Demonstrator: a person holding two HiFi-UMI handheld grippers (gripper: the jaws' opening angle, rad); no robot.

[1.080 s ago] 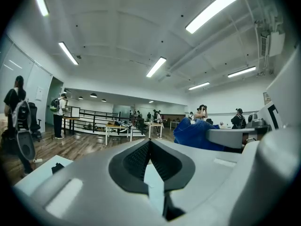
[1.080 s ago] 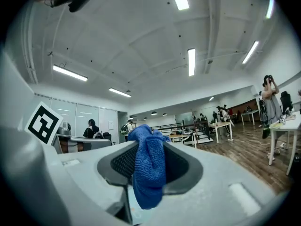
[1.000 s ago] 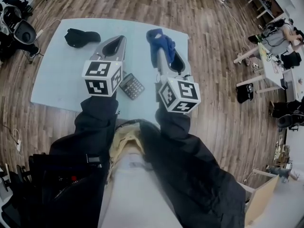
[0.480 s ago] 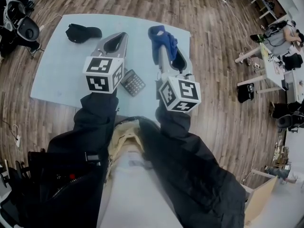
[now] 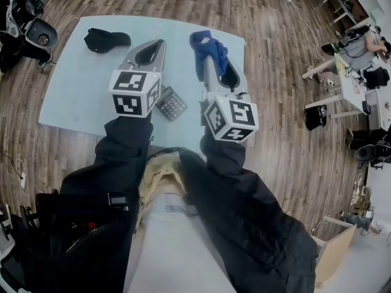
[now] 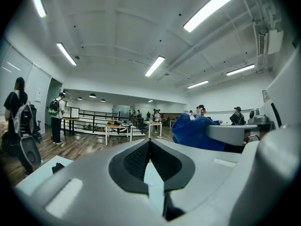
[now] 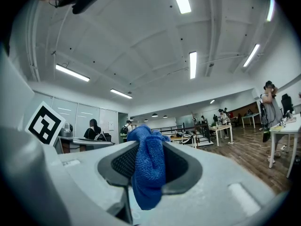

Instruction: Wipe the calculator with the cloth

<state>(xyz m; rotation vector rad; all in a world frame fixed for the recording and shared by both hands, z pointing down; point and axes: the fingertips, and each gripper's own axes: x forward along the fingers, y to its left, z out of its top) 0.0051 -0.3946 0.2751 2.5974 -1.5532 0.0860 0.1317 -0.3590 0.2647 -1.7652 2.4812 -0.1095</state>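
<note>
A person in dark sleeves is standing at a pale blue counter (image 5: 73, 96) in an open office with a wood floor, holding a two-jaw gripper in each hand. The right gripper (image 7: 146, 147) is clamping a blue cloth (image 5: 206, 46). Its jaws are pressing in on the fabric from both sides, and the cloth is bunching above the tips and hanging down below them.

The left gripper (image 6: 149, 144) is carrying nothing. Its jaws are meeting at the tips with only a thin slit showing lower down between the dark pads. Both grippers are pointing away from the person, side by side and slightly apart, and their cameras are looking out across the room and up at the ceiling lights.

The calculator (image 5: 171, 103) is lying flat on the counter near the person's edge. In the head view it is sitting in the gap between the two grippers, just beside the left gripper's marker cube (image 5: 135, 93). The cloth is hanging farther out over the counter, well apart from the calculator.

A black object (image 5: 105, 39) is resting near the counter's far left corner. People are standing among desks in the background.
</note>
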